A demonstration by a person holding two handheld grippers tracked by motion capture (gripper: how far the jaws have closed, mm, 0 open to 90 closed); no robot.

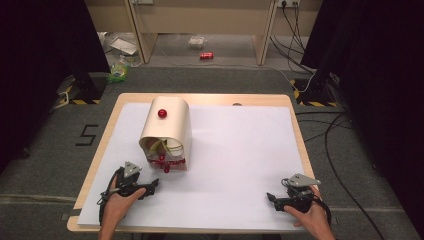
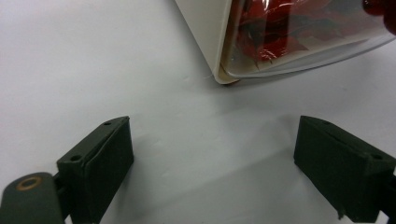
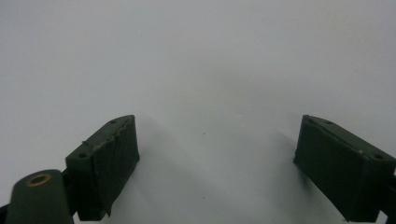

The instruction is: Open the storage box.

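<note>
Both grippers wide open, empty, resting on the table.
Left gripper (image 1: 150, 186) sits just short of the bread box (image 1: 167, 125); right gripper (image 1: 274, 198) well apart. Box looks rigid, light, smooth; red knob (image 1: 162, 113) is probably the best grip.

This looks like a lab or test room, with a wooden worktop (image 1: 95, 165) under a big white sheet (image 1: 240, 160), black curtains (image 1: 45, 45) on both sides, yellow-and-black tape (image 1: 80, 102) on the grey floor (image 1: 210, 80), and cables (image 1: 295, 30) running to wall plugs.
</note>
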